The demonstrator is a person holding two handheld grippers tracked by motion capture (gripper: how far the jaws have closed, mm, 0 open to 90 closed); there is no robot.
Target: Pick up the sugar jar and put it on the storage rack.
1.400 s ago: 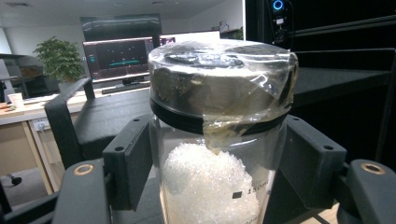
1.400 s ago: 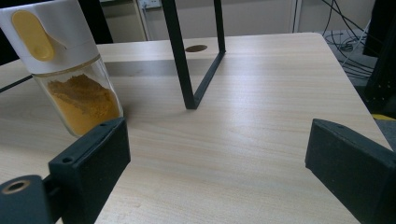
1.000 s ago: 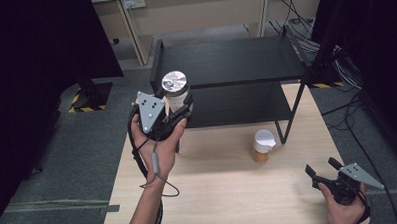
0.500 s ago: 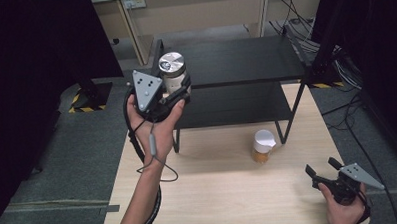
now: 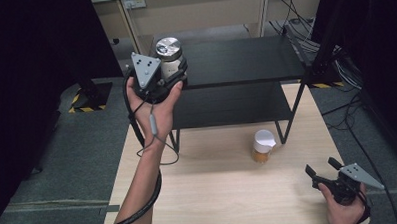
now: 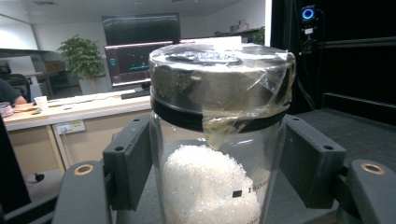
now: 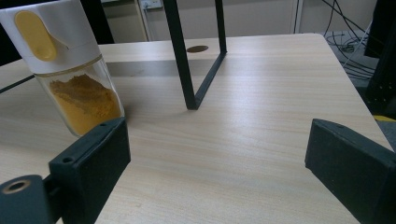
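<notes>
The left gripper (image 5: 172,73) is up at the left end of the black shelf unit (image 5: 244,60), level with its top board, and its jaws are clamped on a glass jar (image 5: 168,57). In the left gripper view the two black pads press against the glass on either side, just under the jar's silver lid (image 6: 219,70). The jar (image 6: 210,177) stands upright in the grip and holds a heap of white crystals (clear tape runs over the lid and down the glass). From above, the jar sits over the left front corner of the top board; whether its base touches the board I cannot tell. The person's left hand (image 5: 153,101) wraps the gripper from below, with the cable looping down along the forearm.

The right gripper (image 5: 322,170) rests low at the front right corner of the bench (image 5: 214,201), held in the right hand (image 5: 342,209). Its jaws stand wide apart with nothing between them, as the right gripper view shows plainly. Beyond its left jaw in that view stands a small spice jar (image 7: 70,70) with a white cap and yellow-orange powder inside. In the high view this spice jar (image 5: 262,146) stands upright on the bench, near the shelf unit's front right leg and well apart from the right gripper.
</notes>
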